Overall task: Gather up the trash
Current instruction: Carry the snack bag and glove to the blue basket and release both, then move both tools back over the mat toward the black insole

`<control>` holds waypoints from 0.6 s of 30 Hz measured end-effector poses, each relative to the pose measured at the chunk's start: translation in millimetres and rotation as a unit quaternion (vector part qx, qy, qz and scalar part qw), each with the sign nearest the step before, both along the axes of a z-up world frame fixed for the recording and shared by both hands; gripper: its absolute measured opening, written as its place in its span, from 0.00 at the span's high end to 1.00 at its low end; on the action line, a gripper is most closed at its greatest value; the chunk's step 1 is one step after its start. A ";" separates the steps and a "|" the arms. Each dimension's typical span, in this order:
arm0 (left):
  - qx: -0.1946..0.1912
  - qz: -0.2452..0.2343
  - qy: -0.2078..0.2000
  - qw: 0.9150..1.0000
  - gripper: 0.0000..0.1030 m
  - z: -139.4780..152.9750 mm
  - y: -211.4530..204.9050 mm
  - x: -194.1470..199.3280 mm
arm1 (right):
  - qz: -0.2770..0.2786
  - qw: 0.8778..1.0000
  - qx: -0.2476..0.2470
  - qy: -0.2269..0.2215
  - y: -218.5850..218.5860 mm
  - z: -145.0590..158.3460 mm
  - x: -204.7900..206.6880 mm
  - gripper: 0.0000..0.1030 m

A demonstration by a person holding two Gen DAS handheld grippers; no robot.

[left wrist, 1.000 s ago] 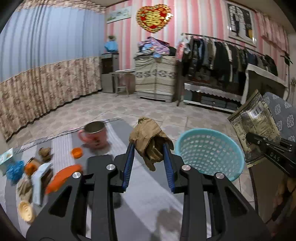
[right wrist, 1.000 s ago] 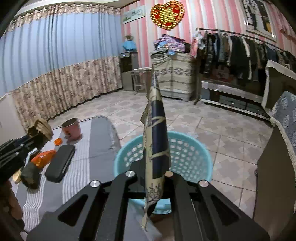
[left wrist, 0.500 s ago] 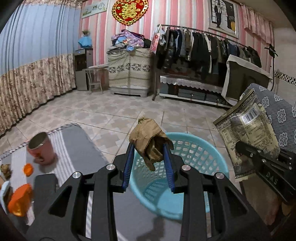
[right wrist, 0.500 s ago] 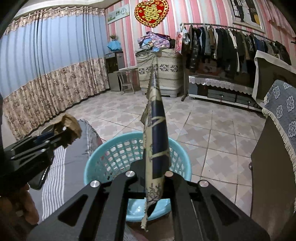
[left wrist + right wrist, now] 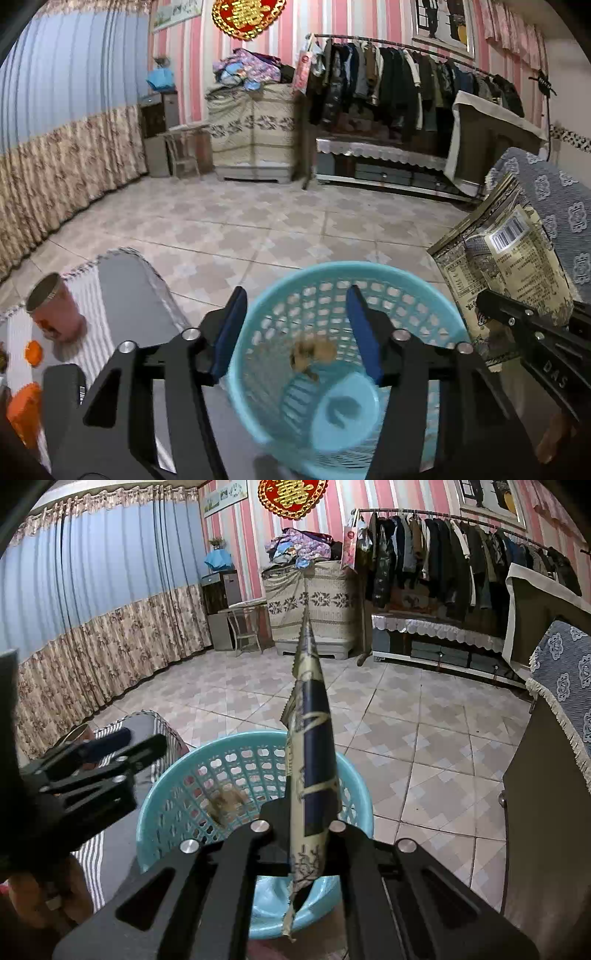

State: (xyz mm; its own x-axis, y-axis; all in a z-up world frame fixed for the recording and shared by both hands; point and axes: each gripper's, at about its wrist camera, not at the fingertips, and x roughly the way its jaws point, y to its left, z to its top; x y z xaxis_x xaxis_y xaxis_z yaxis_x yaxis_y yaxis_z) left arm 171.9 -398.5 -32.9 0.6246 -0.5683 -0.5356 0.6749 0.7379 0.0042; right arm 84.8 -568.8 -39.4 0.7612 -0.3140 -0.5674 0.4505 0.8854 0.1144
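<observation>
Opening over one blue basket (image 5: 332,280), the left tool (image 5: 297,328) holds nothing; one brown wad (image 5: 314,354) falls inside; the right tool (image 5: 308,834) pinches one wrapper (image 5: 312,746).

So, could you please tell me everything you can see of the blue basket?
The blue basket is a round, light turquoise bin, plastic by its look, with a smooth rim, perforated lattice walls and a solid bottom. It stands upright on the tiled floor beside the striped mat. A blurred brown scrap is inside it, apparently falling. The left gripper, jaws opening and empty, is above it; the right gripper holds a flat wrapper over its rim.
</observation>
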 end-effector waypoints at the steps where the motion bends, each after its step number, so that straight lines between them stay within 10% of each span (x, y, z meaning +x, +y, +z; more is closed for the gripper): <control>1: 0.004 0.007 -0.004 1.000 0.45 1.0 3.2 1.5 | 0.001 1.000 0.002 0.001 2.0 -1.8 3.1 0.97; 13: -0.013 0.075 -0.023 0.997 0.23 19.3 53.6 20.7 | 0.023 0.999 0.017 0.043 14.2 -25.2 49.8 0.95; 15: -0.015 0.083 -0.023 0.996 0.21 21.7 59.9 23.3 | 0.024 0.998 0.016 0.050 14.6 -26.2 55.7 0.81; 17: -0.015 0.090 -0.027 0.995 0.20 23.3 64.6 24.0 | 0.028 0.998 0.008 0.048 18.8 -25.4 58.8 0.36; 18: -0.014 0.093 -0.029 0.995 0.20 24.8 66.7 24.0 | 0.027 0.999 0.000 0.043 21.1 -23.8 58.7 0.35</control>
State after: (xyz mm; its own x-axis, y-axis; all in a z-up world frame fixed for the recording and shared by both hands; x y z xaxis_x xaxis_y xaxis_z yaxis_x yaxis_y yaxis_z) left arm 195.9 -331.8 -8.1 0.7492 -0.4541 -0.4821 0.5264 0.8501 0.0172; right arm 143.4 -547.7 -63.2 0.7256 -0.2739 -0.6313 0.4109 0.9083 0.0781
